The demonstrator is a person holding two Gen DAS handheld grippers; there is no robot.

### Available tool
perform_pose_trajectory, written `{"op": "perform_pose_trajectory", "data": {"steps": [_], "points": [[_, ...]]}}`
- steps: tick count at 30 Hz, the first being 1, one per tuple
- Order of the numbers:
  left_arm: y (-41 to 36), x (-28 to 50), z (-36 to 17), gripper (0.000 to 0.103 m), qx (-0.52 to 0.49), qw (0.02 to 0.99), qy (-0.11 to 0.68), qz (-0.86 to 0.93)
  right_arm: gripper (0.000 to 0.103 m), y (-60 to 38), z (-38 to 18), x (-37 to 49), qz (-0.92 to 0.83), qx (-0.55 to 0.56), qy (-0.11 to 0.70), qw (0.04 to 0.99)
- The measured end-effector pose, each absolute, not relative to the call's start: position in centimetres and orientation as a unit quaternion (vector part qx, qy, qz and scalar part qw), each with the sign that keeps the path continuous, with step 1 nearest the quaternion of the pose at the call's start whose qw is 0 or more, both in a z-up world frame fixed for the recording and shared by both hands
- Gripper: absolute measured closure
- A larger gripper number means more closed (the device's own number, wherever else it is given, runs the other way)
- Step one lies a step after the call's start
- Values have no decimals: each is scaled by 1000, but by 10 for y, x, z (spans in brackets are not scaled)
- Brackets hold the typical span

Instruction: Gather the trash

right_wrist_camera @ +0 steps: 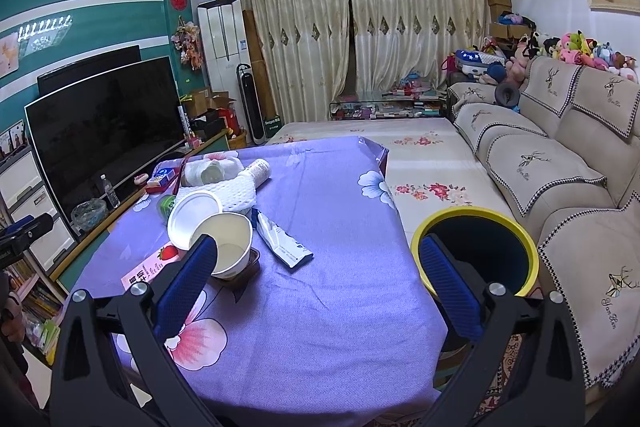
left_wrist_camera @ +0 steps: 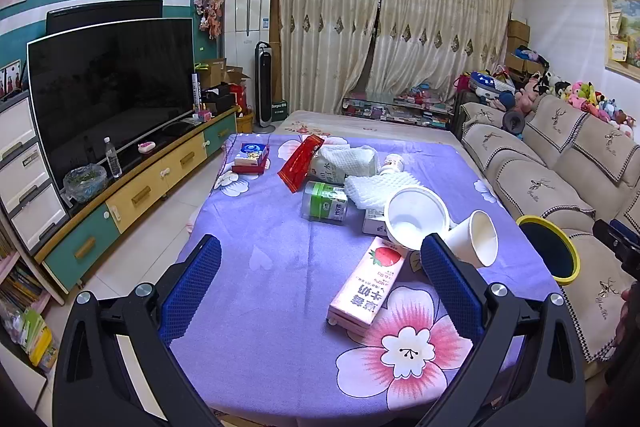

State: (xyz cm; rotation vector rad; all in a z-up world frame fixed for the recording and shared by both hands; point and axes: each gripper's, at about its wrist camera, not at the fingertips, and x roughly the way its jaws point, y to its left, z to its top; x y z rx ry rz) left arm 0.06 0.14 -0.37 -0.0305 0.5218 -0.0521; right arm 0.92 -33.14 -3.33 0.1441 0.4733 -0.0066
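Trash lies on the purple flowered tablecloth (left_wrist_camera: 280, 307): a pink strawberry milk carton (left_wrist_camera: 366, 285), a white bowl (left_wrist_camera: 416, 217), a white paper cup (left_wrist_camera: 478, 239) on its side, a green-labelled jar (left_wrist_camera: 325, 203), white foam netting (left_wrist_camera: 376, 187) and a red packet (left_wrist_camera: 300, 163). My left gripper (left_wrist_camera: 320, 267) is open and empty above the table, just left of the carton. My right gripper (right_wrist_camera: 318, 267) is open and empty; the paper cup (right_wrist_camera: 230, 247) is by its left finger, a blue-white wrapper (right_wrist_camera: 280, 241) ahead. The yellow-rimmed bin (right_wrist_camera: 476, 251) stands at the table's right.
A TV (left_wrist_camera: 112, 87) on a low cabinet (left_wrist_camera: 132, 195) runs along the left wall. A beige sofa (right_wrist_camera: 560, 187) is on the right, beyond the bin. A blue box on a red box (left_wrist_camera: 251, 157) sits at the table's far left. A second flowered surface (right_wrist_camera: 420, 155) lies behind.
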Motion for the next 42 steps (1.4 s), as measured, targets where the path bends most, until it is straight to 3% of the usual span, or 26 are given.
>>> {"op": "perform_pose_trajectory", "data": {"steps": [42], "points": [[0,2,-8,5,-14,965,261,-26,6,-332,-37,16,-6,73,241,968]]}}
